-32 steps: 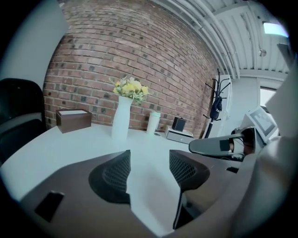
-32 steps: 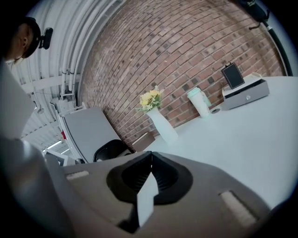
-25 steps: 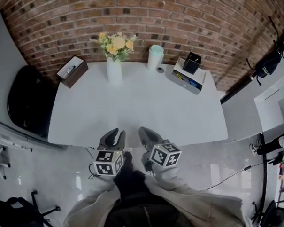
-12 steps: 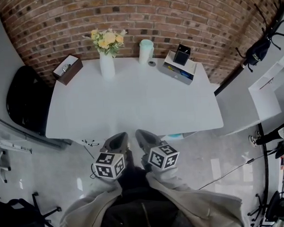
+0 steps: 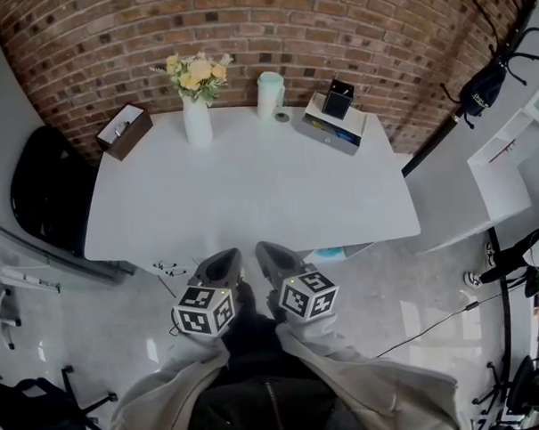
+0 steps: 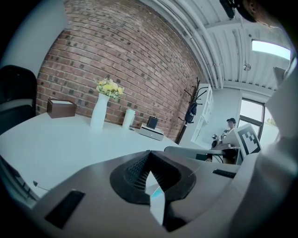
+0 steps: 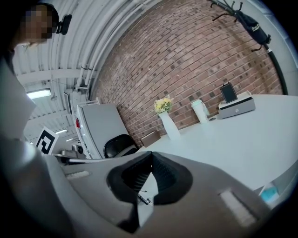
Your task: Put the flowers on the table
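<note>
**Brick-walled room, white table, both claws closed on nothing**

Left gripper (image 6: pixel 149 153) first: tips pinched together, nothing caught between them. Same deal on the right gripper (image 7: pixel 150 154), closed tip to tip and empty. Both held side by side, near each other but not touching, just short of the tabletop's near edge. Hanging out over the glossy floor (image 5: pixel 114 323) and pointing toward the table (image 5: pixel 251 201).

Moving outward, a big stretch of bare tabletop, then everything lined up along the far edge:

- Yellow and white flowers (image 5: pixel 194 70), upright in a tall white vase (image 5: pixel 197 125) at the far edge, left of the middle, well apart from both grippers.
- Brown box (image 5: pixel 123 131) at the far left corner, sitting askew to the edges.
- Pale cylinder (image 5: pixel 270 94) near the middle of the far edge.
- Small round thing (image 5: pixel 283 117) just beside the cylinder, too small to tell what.
- Flat grey box (image 5: pixel 337 131) toward the far right corner, with a black holder (image 5: pixel 339 98) on top.

Past all that, the brick wall (image 5: pixel 350 28) curving round the back. Black chair (image 5: pixel 41 193) off the table's left edge. Coat stand with a dark bag (image 5: pixel 482 89) hanging on it, off to the right.
</note>
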